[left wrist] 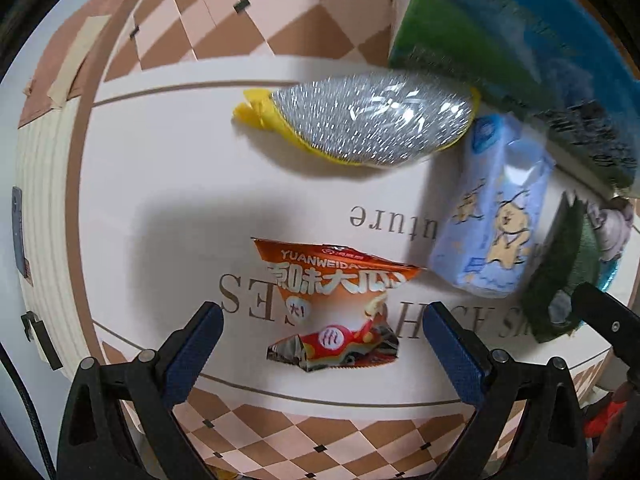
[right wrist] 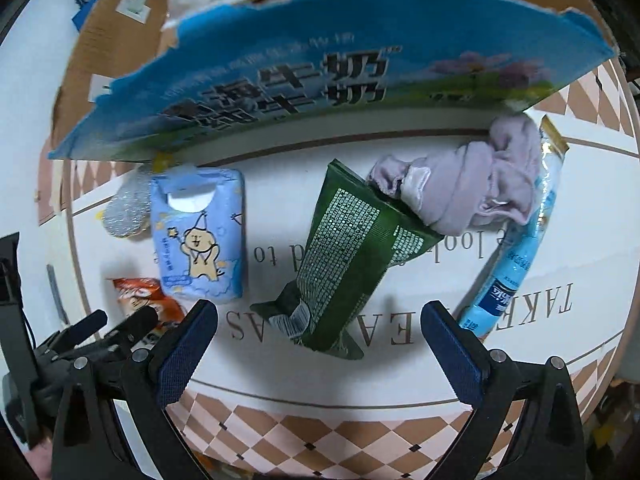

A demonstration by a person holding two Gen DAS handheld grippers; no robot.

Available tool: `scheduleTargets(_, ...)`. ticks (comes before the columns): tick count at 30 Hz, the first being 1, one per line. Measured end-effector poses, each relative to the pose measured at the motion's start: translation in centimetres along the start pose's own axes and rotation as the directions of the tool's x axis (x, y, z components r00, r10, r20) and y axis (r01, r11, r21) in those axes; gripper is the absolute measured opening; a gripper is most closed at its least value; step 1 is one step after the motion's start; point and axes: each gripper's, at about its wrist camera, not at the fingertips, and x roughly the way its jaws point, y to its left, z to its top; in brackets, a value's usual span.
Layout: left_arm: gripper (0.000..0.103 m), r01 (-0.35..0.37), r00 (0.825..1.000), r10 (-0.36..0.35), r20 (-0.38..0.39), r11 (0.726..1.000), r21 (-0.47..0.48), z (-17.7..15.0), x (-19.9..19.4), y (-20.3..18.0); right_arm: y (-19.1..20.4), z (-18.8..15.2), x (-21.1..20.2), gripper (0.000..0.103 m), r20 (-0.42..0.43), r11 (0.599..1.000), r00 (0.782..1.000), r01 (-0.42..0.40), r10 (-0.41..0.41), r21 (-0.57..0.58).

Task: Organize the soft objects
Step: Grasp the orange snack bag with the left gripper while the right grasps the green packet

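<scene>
Left wrist view: the left gripper (left wrist: 322,320) stands with its fingers (left wrist: 192,354) spread wide and empty, at the lower centre of the frame. Between and just beyond them an orange snack bag (left wrist: 332,304) lies on the white mat (left wrist: 180,184) covering the desk. A silver scouring pad (left wrist: 372,120) in yellow wrapping lies above centre; a blue tissue pack (left wrist: 492,216) lies to its lower right, and a blue box (left wrist: 540,40) fills the upper right.

Right wrist view: the right gripper (right wrist: 320,320) also has its fingers (right wrist: 184,354) wide apart, holding nothing. A green packet (right wrist: 352,256) lies at centre between them, its upper end under a lilac cloth (right wrist: 472,184). The tissue pack (right wrist: 200,232) lies left of centre; a light blue tube (right wrist: 516,252) lies at right. The blue box (right wrist: 320,68) spans the top.
</scene>
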Motion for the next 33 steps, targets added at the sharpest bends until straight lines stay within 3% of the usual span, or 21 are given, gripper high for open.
scheduleTargets(2,0.101,0.003,1.000,-0.003,-0.010,1.000,0.000,-0.1,0.7,0.1,0.0,0.1,0.6,0.103,-0.011,1.000,1.000,0.004,-0.004,0.010)
scheduleTargets(7,0.077,-0.016,0.999,0.016,-0.040,1.000,0.015,-0.4,2.6,0.2,0.0,0.4,2.2,0.098,-0.040,0.999,0.999,0.018,-0.016,0.041)
scheduleTargets(11,0.071,-0.009,0.999,0.009,-0.036,1.000,0.006,-1.0,3.2,0.8,0.1,0.7,3.1,0.078,-0.056,0.998,0.998,0.034,-0.031,0.057)
scheduleTargets(13,0.053,0.021,0.999,-0.021,-0.041,1.000,-0.002,-1.4,3.0,1.0,0.1,0.8,3.5,0.066,-0.063,0.997,0.997,0.048,-0.044,0.058)
scheduleTargets(15,0.043,0.013,0.999,-0.013,-0.037,1.000,-0.004,-1.0,2.4,1.2,0.1,0.7,3.8,0.053,-0.062,0.996,0.996,0.064,-0.061,0.056)
scheduleTargets(17,0.041,-0.012,1.000,0.012,-0.019,1.000,-0.001,-1.4,1.8,1.0,-0.1,0.4,4.1,0.049,-0.057,0.997,0.997,0.058,-0.056,0.050)
scheduleTargets(23,0.040,0.016,1.000,-0.016,-0.002,1.000,0.009,-4.4,-0.2,0.3,-0.6,-1.8,2.2,0.034,-0.043,0.999,0.998,0.040,-0.040,0.001)
scheduleTargets(30,0.040,0.124,0.990,-0.126,0.060,0.992,0.038,-7.8,-6.5,-1.3,-0.9,-4.8,-3.8,0.031,0.008,0.995,0.999,-0.041,0.042,-0.089)
scheduleTargets(33,0.040,0.171,0.976,-0.182,0.121,0.981,0.093,-7.6,-11.4,-2.5,-0.7,-5.4,-7.4,0.031,0.048,0.989,0.995,-0.079,0.086,-0.126)
